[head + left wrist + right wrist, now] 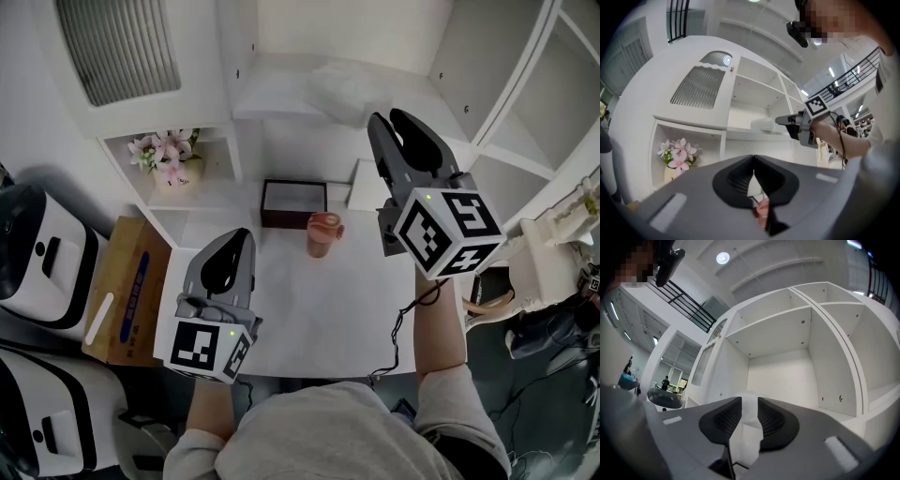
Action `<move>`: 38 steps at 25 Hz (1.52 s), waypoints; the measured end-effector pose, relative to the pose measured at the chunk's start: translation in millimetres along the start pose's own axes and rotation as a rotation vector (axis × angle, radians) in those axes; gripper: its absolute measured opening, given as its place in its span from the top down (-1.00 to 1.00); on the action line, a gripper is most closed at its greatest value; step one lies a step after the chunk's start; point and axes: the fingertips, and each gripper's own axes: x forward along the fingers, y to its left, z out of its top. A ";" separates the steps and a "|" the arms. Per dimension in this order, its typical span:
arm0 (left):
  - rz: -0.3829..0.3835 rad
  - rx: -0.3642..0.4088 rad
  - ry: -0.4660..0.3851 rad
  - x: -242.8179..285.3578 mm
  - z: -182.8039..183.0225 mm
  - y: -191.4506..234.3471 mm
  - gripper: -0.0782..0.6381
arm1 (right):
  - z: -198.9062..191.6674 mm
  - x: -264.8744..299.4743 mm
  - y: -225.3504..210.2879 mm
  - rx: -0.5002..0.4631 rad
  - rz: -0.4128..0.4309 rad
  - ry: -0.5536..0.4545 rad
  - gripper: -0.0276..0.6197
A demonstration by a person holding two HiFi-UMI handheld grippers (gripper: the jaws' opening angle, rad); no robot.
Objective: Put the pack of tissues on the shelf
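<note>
Soft white pack of tissues in a crinkled, cloudy plastic wrapper [349, 86]: lies flat on a board of the white, open-fronted shelf unit [272, 101], about mid-width of the compartment and near the board's front edge. Long side runs across the compartment; wrapper looks slack and rumpled. Shelf unit: plain white boards with upright dividers, and small fixings dot the side walls.

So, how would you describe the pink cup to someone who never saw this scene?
Look at the white table in front of the shelf unit. Right of the dark box stands the pink cup, the only round, pink thing there.
</note>
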 end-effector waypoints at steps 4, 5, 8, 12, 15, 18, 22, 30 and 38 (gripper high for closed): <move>-0.020 -0.005 -0.002 -4.8 -1.3 -4.2 0.78 | -2.7 -11.9 5.8 -0.001 0.001 0.009 0.90; -0.026 -0.007 -0.002 -6.6 -1.9 -5.4 0.78 | -3.9 -15.2 9.1 -0.002 0.009 0.013 0.91; -0.045 -0.012 -0.003 -12.2 -3.7 -9.7 0.78 | -8.5 -25.7 20.7 -0.004 0.036 0.029 0.91; -0.073 -0.020 -0.004 -21.1 -6.4 -15.9 0.78 | -14.9 -42.7 33.6 -0.008 0.049 0.049 0.91; -0.094 -0.025 -0.001 -29.1 -8.4 -22.1 0.78 | -19.5 -58.3 41.8 0.002 0.052 0.059 0.91; -0.116 -0.028 0.001 -38.9 -9.7 -28.5 0.78 | -24.8 -75.1 51.7 0.015 0.052 0.070 0.91; -0.143 -0.031 0.003 -52.7 -11.1 -37.9 0.78 | -32.8 -97.7 65.8 0.026 0.049 0.090 0.91; -0.197 -0.039 0.003 -81.5 -12.0 -61.9 0.78 | -49.3 -145.2 95.4 0.053 0.051 0.124 0.91; -0.249 -0.049 0.011 -103.6 -15.2 -83.9 0.78 | -72.0 -183.8 124.1 0.081 0.058 0.166 0.91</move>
